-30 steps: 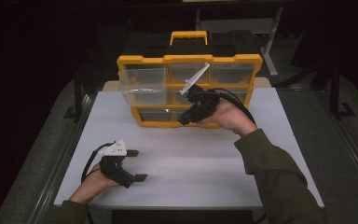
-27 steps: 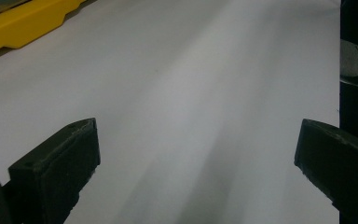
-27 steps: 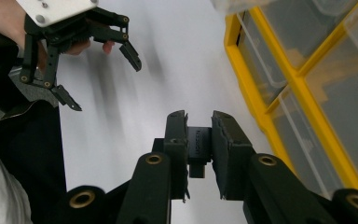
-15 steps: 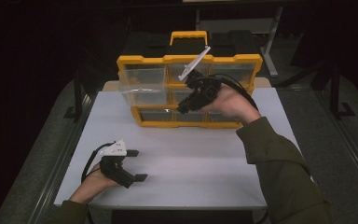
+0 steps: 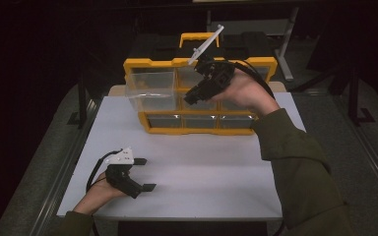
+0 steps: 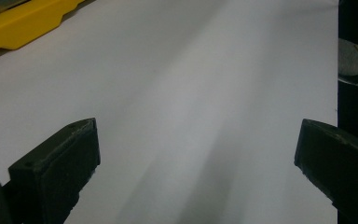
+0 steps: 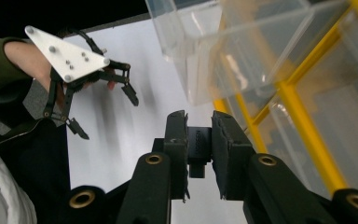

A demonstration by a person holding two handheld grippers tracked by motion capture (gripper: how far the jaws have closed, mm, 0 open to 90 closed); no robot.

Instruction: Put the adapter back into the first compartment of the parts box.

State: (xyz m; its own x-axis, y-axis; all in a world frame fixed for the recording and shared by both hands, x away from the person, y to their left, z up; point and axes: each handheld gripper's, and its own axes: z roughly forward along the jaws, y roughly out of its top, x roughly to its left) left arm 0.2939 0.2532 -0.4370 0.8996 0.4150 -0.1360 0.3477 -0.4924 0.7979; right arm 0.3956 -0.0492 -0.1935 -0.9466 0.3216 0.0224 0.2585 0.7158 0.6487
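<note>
Right gripper [image 5: 191,97] up in front of the yellow drawer organizer [image 5: 150,64], jaws pinching a small black block [image 7: 198,151], pulled-out clear drawer [image 5: 150,87] just beside it, left gripper [image 5: 144,173] spread wide, down on the white table [image 5: 216,167].

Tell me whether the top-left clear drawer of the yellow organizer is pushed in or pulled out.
Pulled out: the clear drawer juts forward past the yellow organizer frame, while its neighbours sit flush. It looks empty.

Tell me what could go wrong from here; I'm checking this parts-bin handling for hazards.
The small black part pinched in the right gripper sits only at the jaw tips and might slip out. The clear drawer juts from the yellow organizer, so a swing of the hand could knock it.
</note>
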